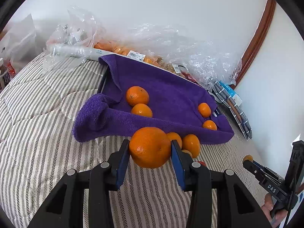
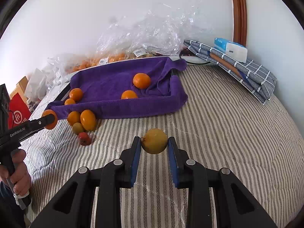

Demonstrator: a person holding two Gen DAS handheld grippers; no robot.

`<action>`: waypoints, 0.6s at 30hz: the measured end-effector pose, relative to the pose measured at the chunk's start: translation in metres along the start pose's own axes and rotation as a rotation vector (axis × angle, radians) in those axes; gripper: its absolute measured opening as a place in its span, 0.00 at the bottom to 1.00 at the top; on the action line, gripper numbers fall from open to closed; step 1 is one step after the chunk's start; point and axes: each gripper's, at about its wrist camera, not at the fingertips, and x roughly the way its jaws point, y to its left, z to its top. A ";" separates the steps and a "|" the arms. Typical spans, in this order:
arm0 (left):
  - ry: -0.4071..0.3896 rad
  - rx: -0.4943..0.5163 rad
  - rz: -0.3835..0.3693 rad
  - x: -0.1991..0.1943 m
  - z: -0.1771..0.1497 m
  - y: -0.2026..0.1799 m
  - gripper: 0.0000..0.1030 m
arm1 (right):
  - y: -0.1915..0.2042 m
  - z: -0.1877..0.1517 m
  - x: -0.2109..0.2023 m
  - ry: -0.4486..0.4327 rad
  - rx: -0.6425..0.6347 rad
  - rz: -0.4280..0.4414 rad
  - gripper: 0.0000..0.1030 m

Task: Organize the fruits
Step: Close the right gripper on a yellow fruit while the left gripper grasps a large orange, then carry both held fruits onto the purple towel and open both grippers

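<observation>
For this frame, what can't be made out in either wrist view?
- Left wrist: the loose fruits behind the orange are partly hidden by it and the left gripper.
- Both views: the bagged fruit is blurred by crinkled plastic; no count possible.
- Right wrist: the tray under the purple towel is covered.
- Right wrist: the yellow fruit can't be named.

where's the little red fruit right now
In the right wrist view, the small red fruit lies on the striped bedcover, lower left, beside a greenish fruit.
</observation>
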 end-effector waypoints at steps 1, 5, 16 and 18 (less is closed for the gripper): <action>-0.003 -0.002 -0.001 -0.001 0.000 0.001 0.39 | 0.000 0.000 -0.001 0.001 0.001 -0.004 0.28; -0.023 0.001 0.001 -0.004 0.000 0.000 0.39 | 0.002 -0.002 -0.006 0.005 0.001 -0.018 0.28; -0.075 0.004 -0.012 -0.017 0.002 0.000 0.39 | 0.011 0.004 -0.011 -0.005 -0.002 -0.025 0.28; -0.098 0.021 -0.012 -0.020 0.003 -0.004 0.39 | 0.012 0.007 -0.010 -0.007 0.000 -0.025 0.28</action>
